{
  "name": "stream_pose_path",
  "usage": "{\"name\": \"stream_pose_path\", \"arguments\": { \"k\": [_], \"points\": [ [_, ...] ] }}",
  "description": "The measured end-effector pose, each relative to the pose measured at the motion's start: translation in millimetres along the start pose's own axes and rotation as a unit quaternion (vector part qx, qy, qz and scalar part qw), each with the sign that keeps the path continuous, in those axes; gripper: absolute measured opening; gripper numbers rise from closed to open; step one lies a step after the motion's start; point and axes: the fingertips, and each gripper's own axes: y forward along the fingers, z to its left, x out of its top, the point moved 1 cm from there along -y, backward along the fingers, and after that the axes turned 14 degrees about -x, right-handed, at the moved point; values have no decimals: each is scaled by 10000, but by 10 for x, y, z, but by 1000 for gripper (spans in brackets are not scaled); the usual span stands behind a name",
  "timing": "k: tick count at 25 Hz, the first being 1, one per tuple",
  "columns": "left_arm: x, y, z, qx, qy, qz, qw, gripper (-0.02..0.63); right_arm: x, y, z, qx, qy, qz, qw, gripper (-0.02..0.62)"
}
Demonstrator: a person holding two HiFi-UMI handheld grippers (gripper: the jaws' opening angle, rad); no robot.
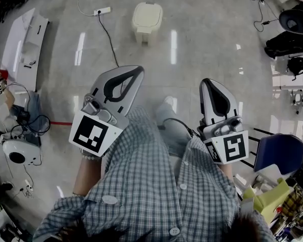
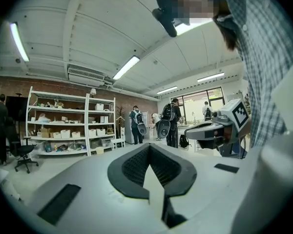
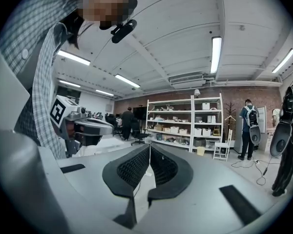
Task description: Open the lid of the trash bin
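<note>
Checked shirt is seen nearest, with left gripper and right gripper held at the waist, both pairs of jaws closed on nothing. Well ahead, the cream bin is stood on glossy grey floor, lid down. Light, stiff plastic is judged, and the lid's front edge is suggested for lifting. Shelves are ranged along a brick wall.

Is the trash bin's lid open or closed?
Shut. The lid lies flat on the cream trash bin, with no gap showing.
</note>
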Motion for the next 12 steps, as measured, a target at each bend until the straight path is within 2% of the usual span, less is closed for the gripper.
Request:
{"name": "stream_pose_path", "arguments": {
  "k": [6, 9, 12],
  "points": [
    [129, 412, 114, 192, 75, 22, 9998, -2, 14, 276, -375, 259, -55, -67, 9996, 21],
    [190, 534, 180, 389, 7, -36, 9992, -2, 63, 428, -550, 362, 47, -153, 9992, 21],
    [234, 619, 246, 638, -64, -73, 9979, -2, 59, 570, -721, 454, -70, -187, 9988, 21]
  ]
}}
